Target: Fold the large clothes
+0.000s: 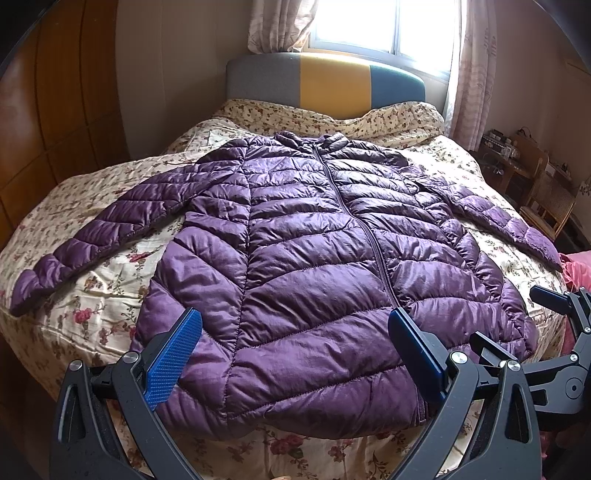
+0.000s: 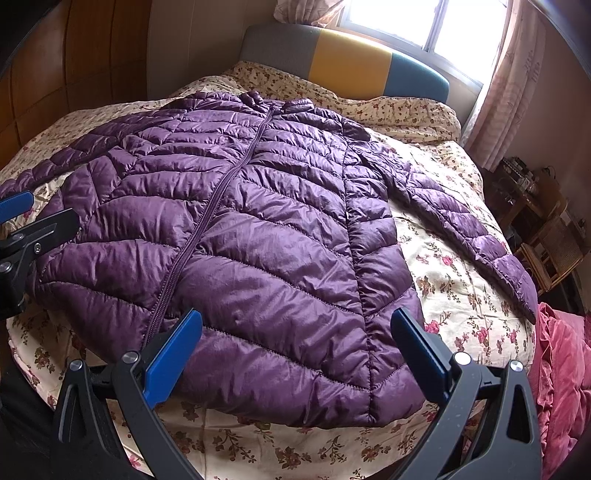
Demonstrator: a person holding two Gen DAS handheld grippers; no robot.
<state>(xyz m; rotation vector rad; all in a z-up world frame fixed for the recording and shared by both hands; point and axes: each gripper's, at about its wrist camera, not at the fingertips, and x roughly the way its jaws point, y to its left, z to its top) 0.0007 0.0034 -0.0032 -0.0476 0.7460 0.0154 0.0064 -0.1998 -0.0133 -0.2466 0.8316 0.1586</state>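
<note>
Two grippers hover wide open over a purple puffer jacket (image 1: 295, 258) spread flat on the bed.

Front side up and zipped closed, the jacket lies on the floral bedspread (image 1: 110, 288), collar toward the grey, yellow and teal headboard (image 1: 325, 83) and hem nearest the grippers, with both sleeves stretched out to the sides. The left gripper (image 1: 295, 343) hangs above the hem, its blue-padded jaws spread wide and holding nothing; the right gripper (image 2: 295, 343) sits just beside it over the hem's right half, jaws equally wide and empty. Whether either pad brushes the fabric is hard to judge from here. A pink cloth (image 2: 561, 369) is bunched at the bed's right edge, and wooden chairs (image 1: 550, 199) stand by the curtained window (image 1: 380, 26).
</note>
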